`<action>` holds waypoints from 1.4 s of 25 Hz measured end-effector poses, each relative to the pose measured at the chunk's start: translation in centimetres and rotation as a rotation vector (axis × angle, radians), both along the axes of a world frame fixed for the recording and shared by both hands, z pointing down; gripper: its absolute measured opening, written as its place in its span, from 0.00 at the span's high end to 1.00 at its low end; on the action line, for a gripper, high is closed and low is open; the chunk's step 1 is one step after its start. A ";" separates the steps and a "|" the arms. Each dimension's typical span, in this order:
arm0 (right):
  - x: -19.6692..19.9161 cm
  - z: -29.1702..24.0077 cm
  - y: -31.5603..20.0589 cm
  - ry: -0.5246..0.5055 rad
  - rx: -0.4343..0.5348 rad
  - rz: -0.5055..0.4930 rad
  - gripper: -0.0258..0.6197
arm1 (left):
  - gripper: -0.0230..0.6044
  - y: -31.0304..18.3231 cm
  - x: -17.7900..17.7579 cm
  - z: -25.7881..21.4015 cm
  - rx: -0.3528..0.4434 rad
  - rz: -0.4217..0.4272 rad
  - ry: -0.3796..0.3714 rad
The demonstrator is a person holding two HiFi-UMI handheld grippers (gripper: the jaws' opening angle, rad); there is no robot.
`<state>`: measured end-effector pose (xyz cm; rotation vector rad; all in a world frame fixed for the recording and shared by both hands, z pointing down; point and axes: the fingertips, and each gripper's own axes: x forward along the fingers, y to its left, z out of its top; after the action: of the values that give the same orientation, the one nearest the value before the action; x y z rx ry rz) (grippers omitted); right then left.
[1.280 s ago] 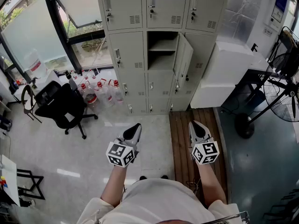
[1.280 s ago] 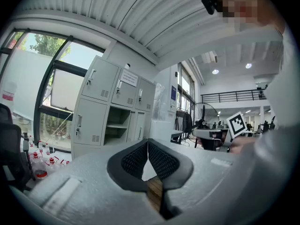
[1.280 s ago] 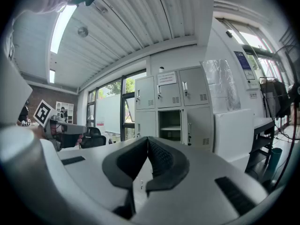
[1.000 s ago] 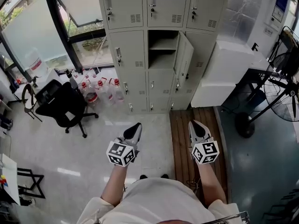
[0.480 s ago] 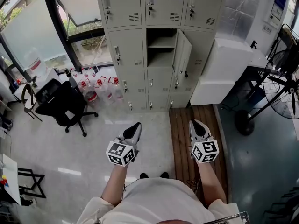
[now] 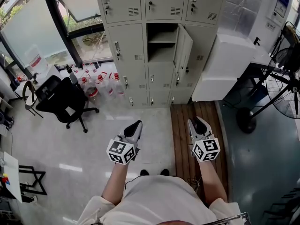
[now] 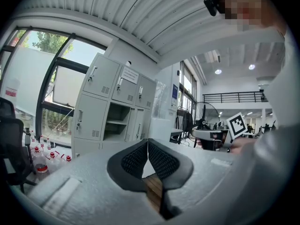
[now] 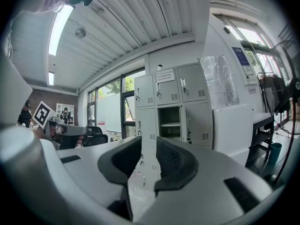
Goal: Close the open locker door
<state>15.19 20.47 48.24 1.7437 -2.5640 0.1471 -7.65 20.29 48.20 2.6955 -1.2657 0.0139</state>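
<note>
Well short of the locker
The locker door hung, seemingly half open, at the far wall, well apart from both grippers. The right gripper had just been opening, empty; the left gripper sat closed, empty. Best step in, then push its free edge left.

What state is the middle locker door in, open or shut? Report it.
Open. The door stands swung out at the right of its compartment, and the shelf inside shows.
</note>
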 end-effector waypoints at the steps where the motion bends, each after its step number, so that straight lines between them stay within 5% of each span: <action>1: 0.2 0.1 -0.1 -0.001 -0.002 0.000 0.82 | 0.94 0.0 0.2 0.1 -0.002 -0.001 -0.001; 18: 4.8 0.8 -2.9 -0.020 -0.016 -0.042 0.81 | 0.94 -1.6 4.6 0.3 -0.006 -0.045 0.005; 35: 5.9 3.4 -7.1 -0.017 -0.069 -0.058 0.81 | 0.94 -4.6 4.6 2.4 -0.043 -0.095 0.005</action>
<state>21.11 13.37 51.64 1.6505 -2.5848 0.2470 -3.06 15.64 50.64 2.5951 -1.3736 0.0225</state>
